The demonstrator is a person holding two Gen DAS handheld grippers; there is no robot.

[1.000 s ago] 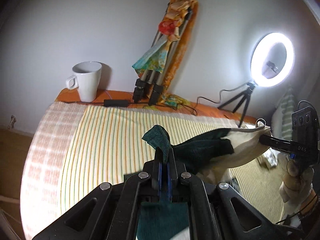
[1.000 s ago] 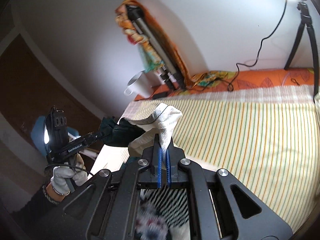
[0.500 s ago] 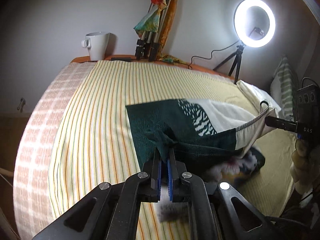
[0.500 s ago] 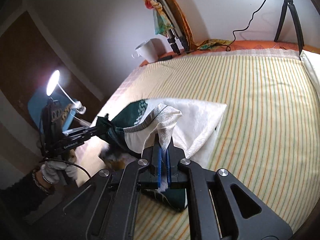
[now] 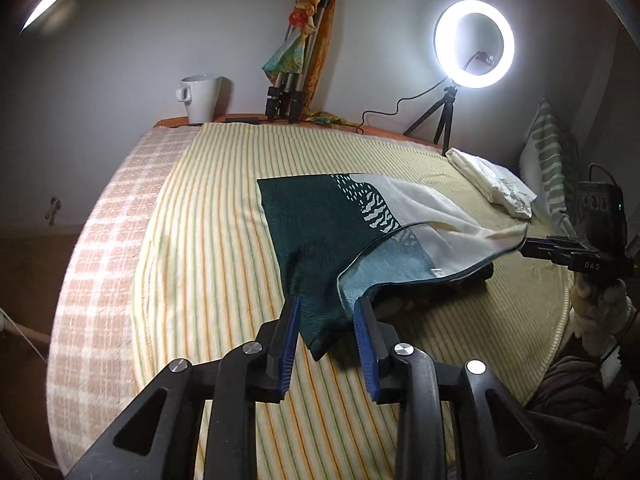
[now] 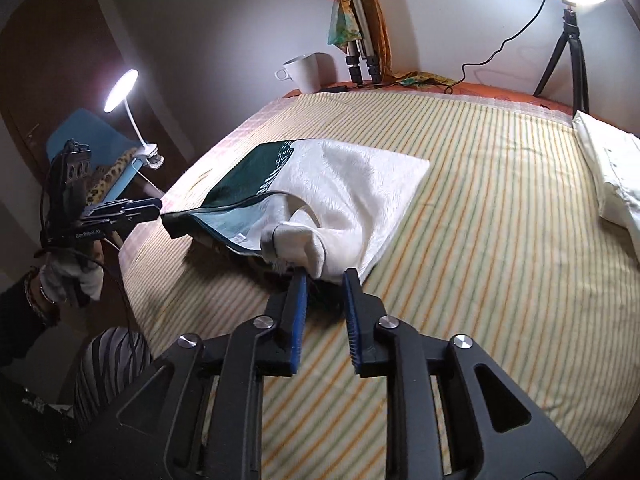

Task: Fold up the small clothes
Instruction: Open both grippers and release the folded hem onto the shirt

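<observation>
A small garment, dark green on one side and cream on the other (image 5: 320, 220) (image 6: 360, 176), lies spread on the striped bedspread (image 5: 208, 216) (image 6: 500, 184). Its near edge is rumpled and partly raised. My left gripper (image 5: 326, 316) is open, its fingers on either side of the green near corner. My right gripper (image 6: 323, 280) is open, just behind the bunched cream corner. In the right wrist view the left gripper's tips (image 6: 160, 207) touch the garment's left edge. In the left wrist view the right gripper's tips (image 5: 526, 246) touch its right edge.
A white mug (image 5: 202, 98), a folded tripod wrapped in colourful cloth (image 5: 296, 72) and a lit ring light (image 5: 474, 44) stand at the far edge by the wall. A folded cream cloth (image 5: 492, 188) lies at the right. A clip lamp (image 6: 128, 120) is off the bed's left side.
Both grippers lowered the garment onto the bedspread, then opened and let go of its corners. The garment now lies mostly flat.
</observation>
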